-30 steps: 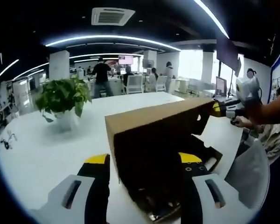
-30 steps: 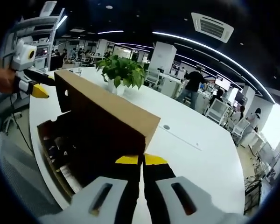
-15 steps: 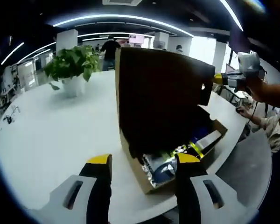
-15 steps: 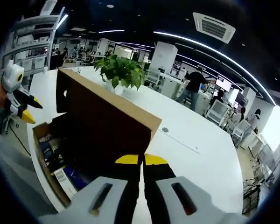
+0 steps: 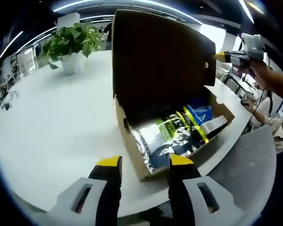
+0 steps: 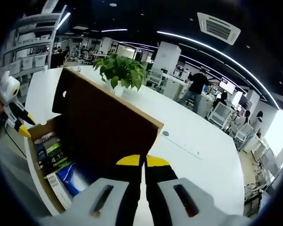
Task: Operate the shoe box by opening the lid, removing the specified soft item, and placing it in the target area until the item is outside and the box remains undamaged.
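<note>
At the bottom of the left gripper view, the left claw [image 5: 144, 162] is released, its yellow-tipped jaws standing apart just short of the near corner of the shoe box [image 5: 140, 165] without touching it. Just beyond, the brown cardboard box sits near the edge of the white counter [image 5: 52, 127] with its lid [image 5: 160, 61] raised upright on the far side. Inside lie soft packets [image 5: 172, 136] in silver, dark blue, green and yellow, still in the box. Further right, the right claw [image 5: 221, 56] meets the lid's upper corner, held by a person's hand [image 5: 269, 80]. Behind the box on the left stands a potted plant [image 5: 70, 42].

Low in the right gripper view, the right claw [image 6: 144, 161] is clenched, its jaws pressed together against the edge of the lid [image 6: 104, 127]; whether card sits between them I cannot tell. Left of the lid the packets [image 6: 52, 153] show in the box, and the left claw [image 6: 22, 132] hangs at its far end. Past the plant [image 6: 120, 70], people stand among distant office desks.
</note>
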Tool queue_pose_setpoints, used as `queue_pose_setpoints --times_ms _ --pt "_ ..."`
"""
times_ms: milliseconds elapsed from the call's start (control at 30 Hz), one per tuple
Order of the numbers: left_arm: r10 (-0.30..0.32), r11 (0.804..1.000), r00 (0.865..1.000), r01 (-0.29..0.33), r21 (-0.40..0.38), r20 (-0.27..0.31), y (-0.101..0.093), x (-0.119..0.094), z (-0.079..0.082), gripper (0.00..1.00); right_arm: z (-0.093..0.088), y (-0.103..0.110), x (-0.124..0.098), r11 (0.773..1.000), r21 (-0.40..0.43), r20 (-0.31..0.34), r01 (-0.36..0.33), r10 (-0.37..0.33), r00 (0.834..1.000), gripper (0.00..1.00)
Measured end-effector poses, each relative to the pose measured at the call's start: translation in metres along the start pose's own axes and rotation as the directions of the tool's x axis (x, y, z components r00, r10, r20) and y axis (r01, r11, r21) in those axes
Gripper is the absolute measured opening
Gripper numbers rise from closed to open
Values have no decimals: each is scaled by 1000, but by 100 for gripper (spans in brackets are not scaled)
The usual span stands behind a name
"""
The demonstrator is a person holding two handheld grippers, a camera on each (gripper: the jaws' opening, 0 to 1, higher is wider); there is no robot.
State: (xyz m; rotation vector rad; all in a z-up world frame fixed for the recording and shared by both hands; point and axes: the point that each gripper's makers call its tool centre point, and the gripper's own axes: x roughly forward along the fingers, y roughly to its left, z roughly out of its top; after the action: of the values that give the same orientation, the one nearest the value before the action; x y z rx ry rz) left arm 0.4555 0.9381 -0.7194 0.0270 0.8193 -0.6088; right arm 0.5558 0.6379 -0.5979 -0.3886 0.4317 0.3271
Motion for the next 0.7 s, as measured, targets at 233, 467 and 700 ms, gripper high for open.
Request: queue_pose_setpoints --times_ms 233,467,700 --pt "24 1000 999 -24 0 -41 7 3 -1 8 1 -6 10 1000 -6 -4 -4 4 1000 0" --pt "24 999 999 -26 -31 -47 6 2 -2 7 0 -12 25 1000 -11 -12 -8 8 1000 0" --pt "25 999 999 -27 -37 -46 6 2 -2 7 -4 -20 47 1000 -10 -32 -22 22 999 0"
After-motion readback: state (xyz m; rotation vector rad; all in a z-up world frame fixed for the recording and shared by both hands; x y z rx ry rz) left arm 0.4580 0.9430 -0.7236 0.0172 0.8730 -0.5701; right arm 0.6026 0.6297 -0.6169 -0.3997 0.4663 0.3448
